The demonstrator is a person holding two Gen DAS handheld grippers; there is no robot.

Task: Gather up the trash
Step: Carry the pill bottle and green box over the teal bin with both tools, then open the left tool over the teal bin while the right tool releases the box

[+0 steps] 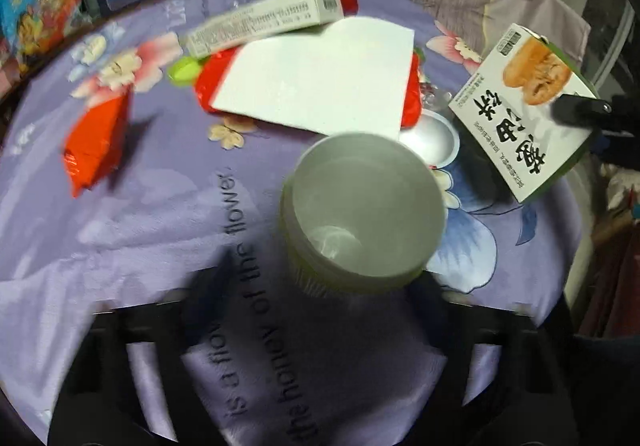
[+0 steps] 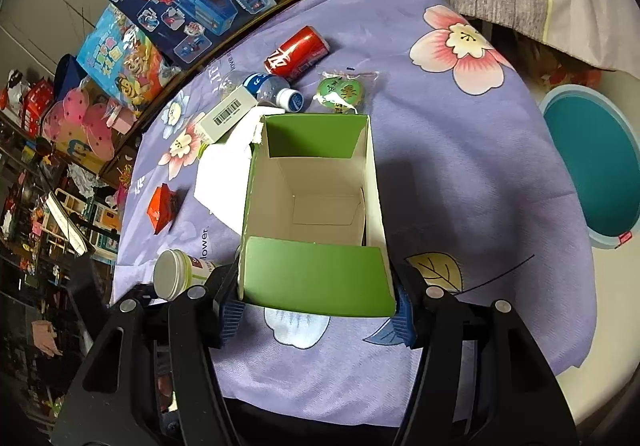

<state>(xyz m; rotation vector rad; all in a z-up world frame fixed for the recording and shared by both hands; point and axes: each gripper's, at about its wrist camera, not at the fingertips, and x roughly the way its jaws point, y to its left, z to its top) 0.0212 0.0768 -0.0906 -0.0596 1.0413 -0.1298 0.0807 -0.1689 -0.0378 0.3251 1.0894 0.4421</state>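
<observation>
A white plastic cup [image 1: 360, 214] with a green band stands on the purple flowered cloth [image 1: 120, 226], seen again as the cup [image 2: 176, 274] in the right wrist view. My left gripper [image 1: 322, 286] hangs just above its near side. The motion-blurred fingers [image 1: 216, 282] stand apart, and the left one is clear of the cup wall. My right gripper [image 2: 318, 316] is shut on an open, empty green and white carton [image 2: 312, 206]. That carton [image 1: 528, 114] shows its printed side at the right of the left wrist view.
On the cloth lie a red can [image 2: 296, 52], a water bottle [image 2: 268, 86], a long white box [image 1: 264, 22], a green snack packet [image 2: 340, 92], a red packet [image 1: 98, 142] and white paper [image 1: 320, 78] over a red bag. A teal bin [image 2: 592, 174] stands beyond the table's right edge.
</observation>
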